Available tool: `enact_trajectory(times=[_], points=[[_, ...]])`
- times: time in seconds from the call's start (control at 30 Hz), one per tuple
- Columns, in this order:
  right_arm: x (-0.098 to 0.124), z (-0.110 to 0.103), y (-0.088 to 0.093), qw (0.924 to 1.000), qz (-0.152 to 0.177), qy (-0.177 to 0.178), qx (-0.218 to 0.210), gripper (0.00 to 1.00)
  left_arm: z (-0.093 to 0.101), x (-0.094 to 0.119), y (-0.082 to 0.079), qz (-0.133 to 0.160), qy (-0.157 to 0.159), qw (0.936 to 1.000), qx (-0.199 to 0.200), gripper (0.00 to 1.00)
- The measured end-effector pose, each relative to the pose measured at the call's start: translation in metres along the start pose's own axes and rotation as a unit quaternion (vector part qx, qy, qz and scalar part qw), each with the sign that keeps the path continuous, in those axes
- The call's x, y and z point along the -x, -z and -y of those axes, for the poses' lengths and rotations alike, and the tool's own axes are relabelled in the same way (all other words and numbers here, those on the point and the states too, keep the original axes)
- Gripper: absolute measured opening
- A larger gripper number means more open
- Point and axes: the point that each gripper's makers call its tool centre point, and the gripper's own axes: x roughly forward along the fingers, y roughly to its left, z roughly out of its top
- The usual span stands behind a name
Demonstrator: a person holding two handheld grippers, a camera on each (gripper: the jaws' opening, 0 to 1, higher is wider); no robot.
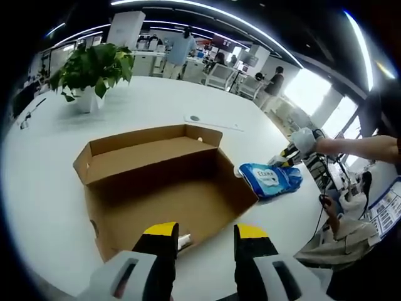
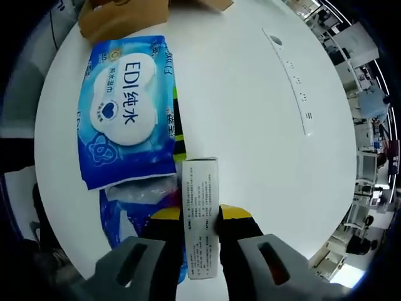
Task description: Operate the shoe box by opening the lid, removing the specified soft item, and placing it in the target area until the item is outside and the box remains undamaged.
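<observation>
Placement is judged to be the step in hand. A narrow white carton (image 2: 202, 213) printed with small text is being clamped between the 2 jaws of the right gripper (image 2: 200, 221), just beside the blue wipes pack (image 2: 125, 106) lying on the white table (image 2: 263, 144), outside the shoe box (image 1: 156, 182). The carton is best lowered flat onto bare table before the jaws are eased apart, so the pack is not nudged. The left gripper (image 1: 207, 235) is being held open and empty over the near edge of the opened box, apart from the cardboard.
</observation>
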Motion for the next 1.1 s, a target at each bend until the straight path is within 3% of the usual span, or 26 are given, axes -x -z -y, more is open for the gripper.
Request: enact_trajectory(times=[0.63,1.1], points=[[-0.003,0.003,0.015,0.9991,-0.026,-0.009,0.033,0.18,0.001,-0.003,-0.002,-0.002,0.003,1.0,-0.004,0.36],[0.018,0.006,0.017,0.9996,-0.025,0.014,0.006,0.22,-0.005,-0.001,-0.001,0.003,0.009,0.9999,-0.006,0.36]])
